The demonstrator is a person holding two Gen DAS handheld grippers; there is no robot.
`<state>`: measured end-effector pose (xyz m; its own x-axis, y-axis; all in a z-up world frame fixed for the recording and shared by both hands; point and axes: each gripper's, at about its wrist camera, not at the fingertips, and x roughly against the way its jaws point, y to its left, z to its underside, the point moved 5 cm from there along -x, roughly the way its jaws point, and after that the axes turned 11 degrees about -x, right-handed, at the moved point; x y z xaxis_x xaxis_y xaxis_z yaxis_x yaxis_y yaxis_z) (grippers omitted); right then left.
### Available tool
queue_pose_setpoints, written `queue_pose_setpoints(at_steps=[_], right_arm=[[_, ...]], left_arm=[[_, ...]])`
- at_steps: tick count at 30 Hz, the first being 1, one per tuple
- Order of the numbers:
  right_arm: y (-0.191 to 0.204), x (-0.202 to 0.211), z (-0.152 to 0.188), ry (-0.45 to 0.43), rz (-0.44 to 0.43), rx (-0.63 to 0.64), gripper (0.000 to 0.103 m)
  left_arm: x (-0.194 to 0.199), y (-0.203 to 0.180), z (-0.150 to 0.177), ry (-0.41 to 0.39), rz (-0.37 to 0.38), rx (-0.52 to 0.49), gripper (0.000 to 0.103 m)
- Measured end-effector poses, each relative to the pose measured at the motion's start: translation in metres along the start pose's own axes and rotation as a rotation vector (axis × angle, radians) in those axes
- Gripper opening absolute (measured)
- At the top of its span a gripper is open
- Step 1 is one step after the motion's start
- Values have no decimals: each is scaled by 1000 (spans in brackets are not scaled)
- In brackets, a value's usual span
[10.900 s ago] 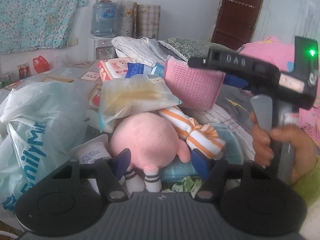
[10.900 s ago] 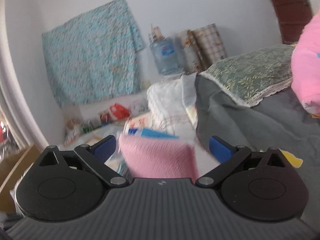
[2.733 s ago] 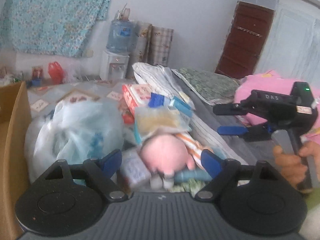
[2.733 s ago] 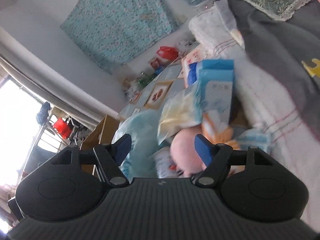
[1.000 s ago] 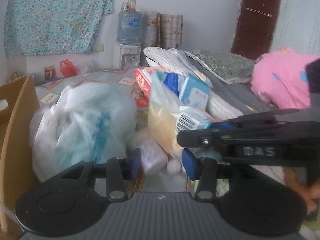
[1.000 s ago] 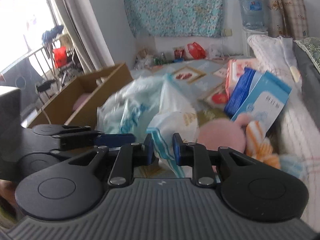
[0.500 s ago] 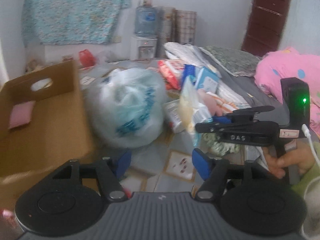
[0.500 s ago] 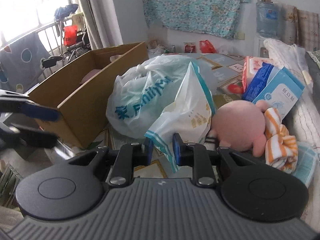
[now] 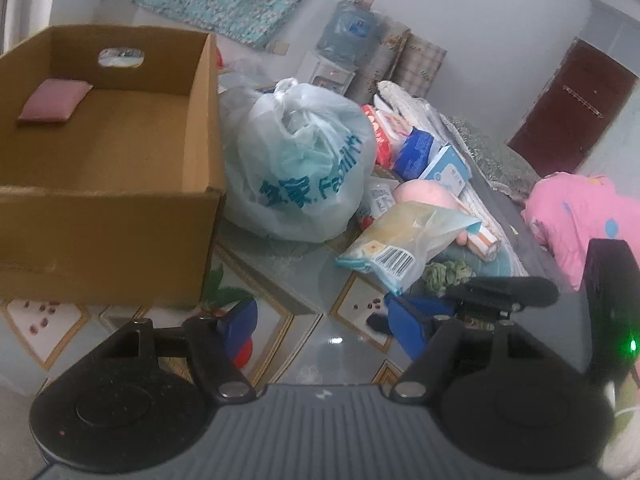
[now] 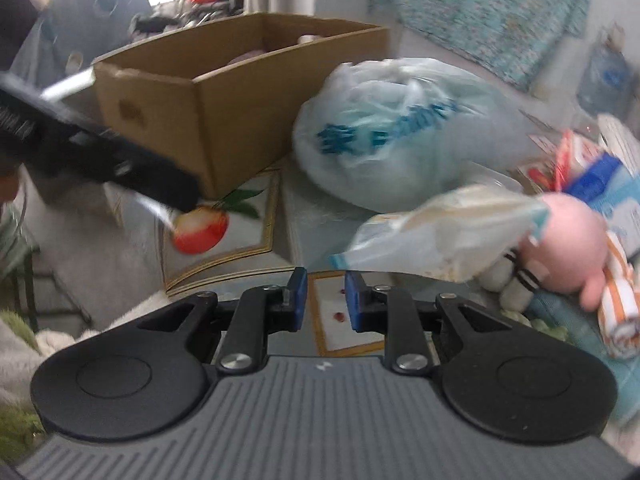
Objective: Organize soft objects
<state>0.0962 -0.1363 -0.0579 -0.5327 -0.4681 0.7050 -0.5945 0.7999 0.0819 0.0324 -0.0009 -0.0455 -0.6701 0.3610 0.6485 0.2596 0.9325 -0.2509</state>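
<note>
Clear plastic snack bag (image 10: 444, 236): in the last second you've pulled it off the pile and swung both wrists toward the cardboard box (image 9: 200, 128), now filling the upper left of the left wrist view. So the carry is underway, the drop isn't. Right gripper (image 10: 326, 298) reads nearly pressed together; the bag's corner sits just above the tips in the right wrist view, the pinch itself isn't visible. Left gripper (image 9: 326, 328) has just been opening, now spread, nothing between the jaws. Pink pad (image 9: 54, 100) already lies in the box.
</note>
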Motion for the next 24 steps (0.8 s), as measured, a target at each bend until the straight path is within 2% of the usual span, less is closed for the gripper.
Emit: queue_pose_setpoints(at_steps=[4,9,13,15,20,24], right_arm=[[-1,7,2,24,-25,-28,22],[-45,37,11,35,-46,-270,25],[-93,68,18,-32,-45,-530,29],[-108,74,20,-67,-52,-618,31],[-122,68,34,-103,-134,-837,43],[-127,57,45,-133,-178,-959,44]], left_arm=[[-12,-5,-2,-8,-17,-42,73],[-29,-21,-5,-9,15,-114,73],[-41,-46,-7,-22,12,-246,74],[-52,-60,-6,-9,2,-323,74],[-73,-80,-9,9,-21,-408,74],[-86,-83,-21,16,-14,-415,74]])
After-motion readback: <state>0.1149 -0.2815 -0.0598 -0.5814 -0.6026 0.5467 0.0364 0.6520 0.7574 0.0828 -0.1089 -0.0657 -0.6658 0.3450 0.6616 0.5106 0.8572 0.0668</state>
